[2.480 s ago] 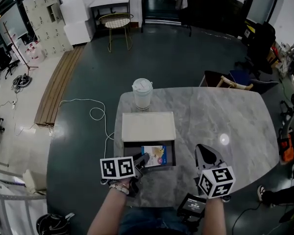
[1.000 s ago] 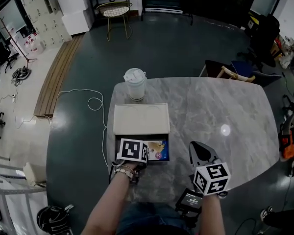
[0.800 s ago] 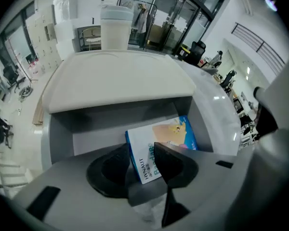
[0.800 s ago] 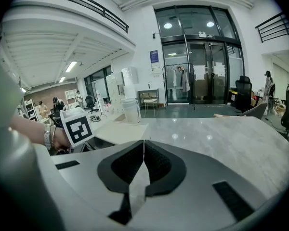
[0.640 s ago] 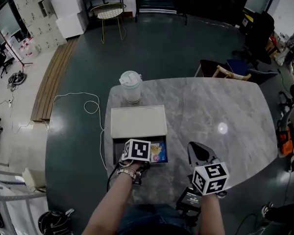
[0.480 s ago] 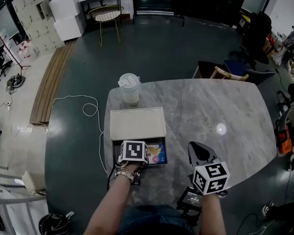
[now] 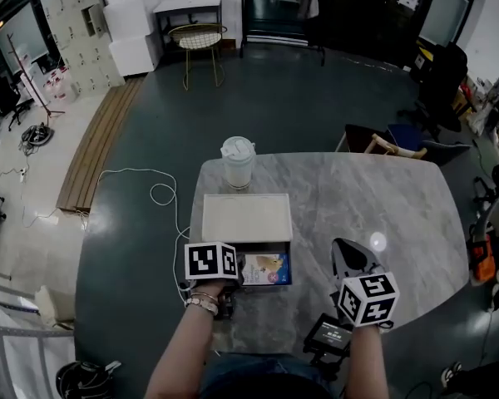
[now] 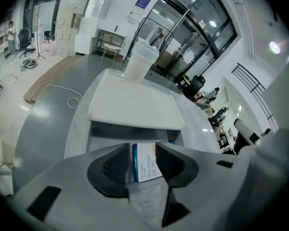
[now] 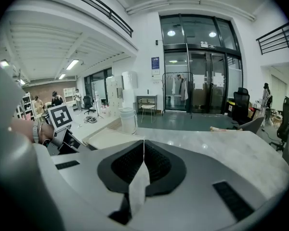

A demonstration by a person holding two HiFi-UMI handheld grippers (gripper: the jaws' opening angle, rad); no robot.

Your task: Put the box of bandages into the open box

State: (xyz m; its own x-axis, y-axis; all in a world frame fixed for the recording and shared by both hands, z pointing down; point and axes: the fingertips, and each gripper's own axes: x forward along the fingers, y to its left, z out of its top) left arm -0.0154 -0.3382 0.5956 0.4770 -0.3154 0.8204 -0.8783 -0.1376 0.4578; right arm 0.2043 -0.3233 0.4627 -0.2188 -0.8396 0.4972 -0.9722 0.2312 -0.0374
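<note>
The open box is a dark tray on the marble table, with its white lid flipped back behind it. The blue-and-white box of bandages lies flat inside the tray. My left gripper is at the tray's near left corner. In the left gripper view its jaws are opening, and the bandage box shows in the gap, with the pads off it. My right gripper hovers over bare marble to the right, and its jaws are shut on nothing.
A white lidded cup stands behind the lid, near the table's far left edge. A small dark device sits at the near edge by my right arm. Chairs stand past the far side, and a white cable lies on the floor at left.
My left gripper has drawn back from over the tray towards its near left corner, and the bandage box stays lying inside. The right gripper has held its place.
</note>
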